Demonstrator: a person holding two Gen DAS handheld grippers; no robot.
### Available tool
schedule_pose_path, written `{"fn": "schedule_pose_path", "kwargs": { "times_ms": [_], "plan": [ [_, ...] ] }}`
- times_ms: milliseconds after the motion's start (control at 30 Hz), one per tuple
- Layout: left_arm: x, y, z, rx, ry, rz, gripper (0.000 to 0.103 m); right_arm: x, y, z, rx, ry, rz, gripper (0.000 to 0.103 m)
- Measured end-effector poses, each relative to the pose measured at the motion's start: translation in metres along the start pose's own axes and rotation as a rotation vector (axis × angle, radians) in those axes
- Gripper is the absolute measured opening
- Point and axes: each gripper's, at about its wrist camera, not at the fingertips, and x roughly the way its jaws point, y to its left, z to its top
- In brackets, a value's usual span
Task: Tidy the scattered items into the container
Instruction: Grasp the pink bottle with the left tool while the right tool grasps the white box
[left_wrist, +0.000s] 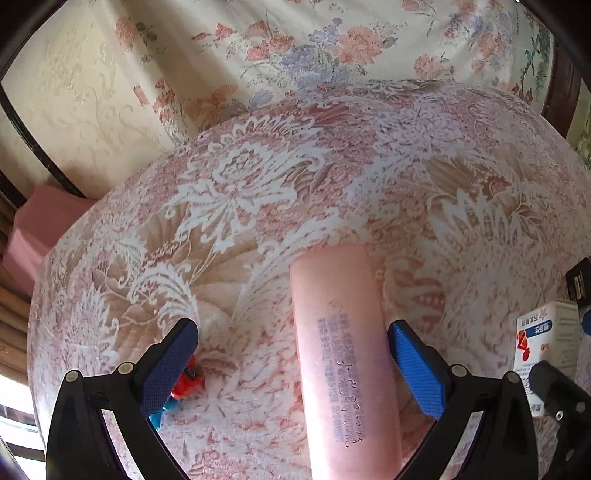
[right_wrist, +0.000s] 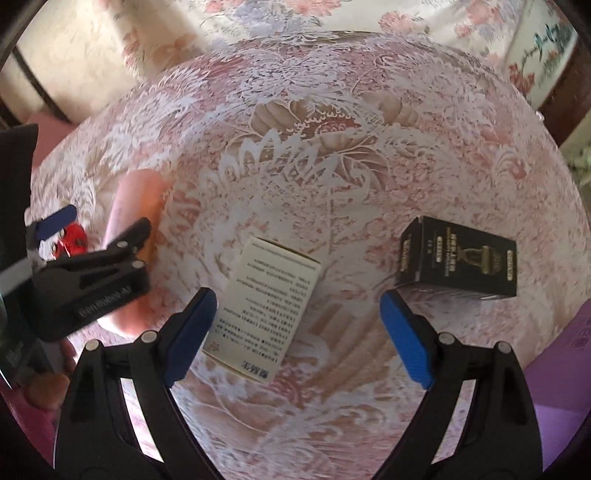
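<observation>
Grippers both hover over the patterned tablecloth (left_wrist: 258, 177), jaws wide, nothing held. Left gripper (left_wrist: 293, 354) straddles the pink tube (left_wrist: 343, 350), which lies flat and lengthwise between the fingers, close beside the right-hand pad, apart from the left one. Small red toy (left_wrist: 186, 382) sits just beside the left-hand pad, partly hidden. Right gripper (right_wrist: 299, 332) stands over the white box (right_wrist: 264, 306), box lying nearer the left-hand pad; black box (right_wrist: 456, 258) rests just beyond the right-hand pad. Purple edge (right_wrist: 561, 354) at lower right is likely the container, cannot tell for sure.

Judgement: grasp step. For the tube, centre the jaws sideways first, lower until pads flank its middle, avoid catching the toy. For the white box, shift so both pads bracket its long sides, keep clear of the black box, close squarely.
</observation>
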Motion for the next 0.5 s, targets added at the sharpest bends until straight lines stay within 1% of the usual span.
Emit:
{"fn": "schedule_pose_path", "kwargs": {
  "times_ms": [133, 300, 333, 367, 400, 433, 467, 500],
  "plan": [
    [0.004, 0.004, -0.01, 0.003, 0.028, -0.015, 0.103, -0.002, -0.001, -0.005, -0.041, 0.012, -0.011, 0.091],
    [0.01, 0.005, -0.019, -0.009, 0.036, -0.037, 0.103, 0.004, 0.006, -0.009, -0.074, 0.014, -0.034, 0.091],
    [0.011, 0.004, -0.02, -0.011, 0.037, -0.041, 0.103, 0.005, 0.007, -0.009, -0.081, 0.012, -0.041, 0.088],
    [0.012, 0.004, -0.022, -0.013, 0.038, -0.044, 0.103, 0.007, 0.008, -0.01, -0.083, 0.017, -0.039, 0.082],
    [0.013, 0.004, -0.023, -0.014, 0.039, -0.048, 0.101, 0.009, 0.008, -0.011, -0.085, 0.023, -0.036, 0.079],
    [0.013, 0.004, -0.024, -0.016, 0.034, -0.063, 0.099, 0.01, 0.008, -0.012, -0.084, 0.026, -0.033, 0.073],
    [0.012, 0.004, -0.025, -0.018, 0.029, -0.078, 0.093, 0.012, 0.009, -0.012, -0.085, 0.028, -0.031, 0.068],
    [0.012, 0.004, -0.025, -0.02, 0.029, -0.095, 0.088, 0.011, 0.011, -0.013, -0.098, 0.018, -0.039, 0.065]
  ]
}}
